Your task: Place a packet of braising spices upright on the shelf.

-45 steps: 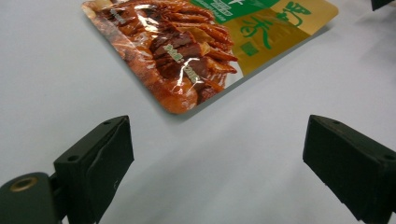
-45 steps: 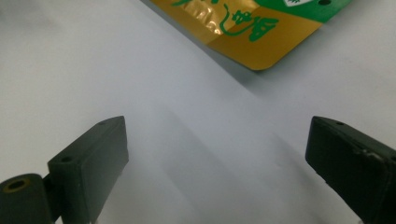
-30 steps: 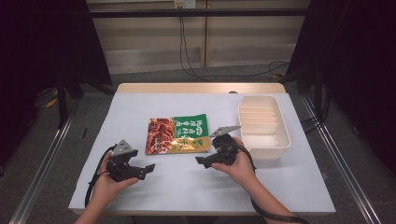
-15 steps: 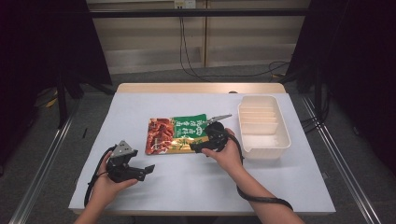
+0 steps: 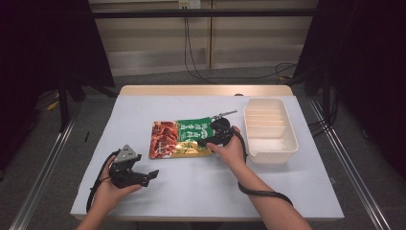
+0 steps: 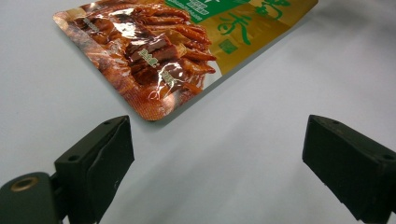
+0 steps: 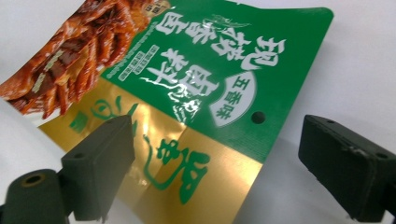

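Observation:
A flat snack pouch, green and gold at its right end with a red food picture at its left, lies on the white table. My right gripper hovers over the pouch's right end. Its jaws are open and have just been closing a little, with the green and gold end of the pouch lying between and below them, pads not pressing on it. My left gripper rests near the front left of the table, open, with nothing between its jaws. In the left gripper view the pouch's red corner lies just ahead of that gripper.
A cream plastic tray with ridged compartments stands to the right of the pouch, close behind my right hand. The white table top has a wooden strip along its far edge. Cables lie on the floor beyond the table.
My right gripper has moved left and a little farther up the table, from beside the tray to over the pouch's right end. The left gripper has stayed where it was.

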Tool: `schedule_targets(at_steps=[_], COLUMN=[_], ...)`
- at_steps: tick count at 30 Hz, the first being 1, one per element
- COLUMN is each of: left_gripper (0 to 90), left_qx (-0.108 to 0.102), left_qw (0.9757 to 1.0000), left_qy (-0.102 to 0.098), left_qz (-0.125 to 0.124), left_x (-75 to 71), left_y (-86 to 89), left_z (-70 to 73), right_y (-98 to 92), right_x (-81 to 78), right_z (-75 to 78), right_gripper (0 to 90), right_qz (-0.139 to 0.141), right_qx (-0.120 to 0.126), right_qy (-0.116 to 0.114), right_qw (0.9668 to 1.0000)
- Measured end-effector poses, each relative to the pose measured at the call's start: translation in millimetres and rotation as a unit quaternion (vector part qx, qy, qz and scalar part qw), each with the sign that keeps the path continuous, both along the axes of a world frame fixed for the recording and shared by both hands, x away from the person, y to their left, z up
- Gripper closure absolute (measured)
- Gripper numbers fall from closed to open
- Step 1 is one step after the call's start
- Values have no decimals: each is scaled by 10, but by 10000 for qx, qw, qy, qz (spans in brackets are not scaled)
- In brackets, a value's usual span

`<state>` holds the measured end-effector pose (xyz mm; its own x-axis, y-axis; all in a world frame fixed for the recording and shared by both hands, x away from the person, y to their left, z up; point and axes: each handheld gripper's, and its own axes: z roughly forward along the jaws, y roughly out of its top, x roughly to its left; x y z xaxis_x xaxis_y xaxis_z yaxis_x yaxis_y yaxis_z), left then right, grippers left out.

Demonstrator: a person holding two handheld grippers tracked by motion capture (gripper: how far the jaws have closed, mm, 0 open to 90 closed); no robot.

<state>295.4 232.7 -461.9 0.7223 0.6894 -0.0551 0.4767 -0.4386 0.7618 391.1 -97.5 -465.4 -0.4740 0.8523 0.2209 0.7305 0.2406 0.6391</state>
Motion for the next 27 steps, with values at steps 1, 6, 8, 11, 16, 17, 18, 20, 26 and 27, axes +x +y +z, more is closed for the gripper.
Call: schedule_targets(at_steps=[1, 6, 8, 11, 16, 17, 18, 20, 26, 27], left_gripper=[88, 87, 88, 88, 88, 89, 89, 90, 91, 91], left_qx=[-1, -11, 5, 61, 98, 127, 111, 100, 68, 103], left_qw=[10000, 10000, 10000, 10000, 9999, 9999, 9999, 9999, 10000, 9999], left_qy=[-9, 3, -9, 7, 2, -1, 10, -2, 13, -11], left_qz=[-2, -38, -38, -13, -54, -52, -58, -56, -16, -39], left_x=[-1, 1, 1, -5, -2, -4, -4, -6, -14, -10], left_y=[-2, 0, 0, -2, -13, -14, -19, -24, -27, -23], left_z=[-1, -2, -4, 3, -5, -4, -6, -7, -5, -2], right_y=[-5, -17, -20, -35, -54, -56, -53, -51, -20, -19], right_x=[16, 65, 72, 83, 90, 91, 93, 95, 90, 90], right_z=[-11, -62, -73, -99, -112, -113, -115, -115, -117, -117], right_gripper=[112, 129, 139, 139, 155, 162, 159, 160, 166, 175], right_qz=[-23, -66, -26, -30, -22, -28, -35, -27, 11, 13], right_qx=[3, -13, -62, 2, 8, 25, 30, 16, 66, 62], right_qy=[24, 121, 157, 213, 213, 200, 221, 217, 215, 214], right_qw=[10000, 9999, 9999, 9998, 9998, 9998, 9997, 9998, 9997, 9998])
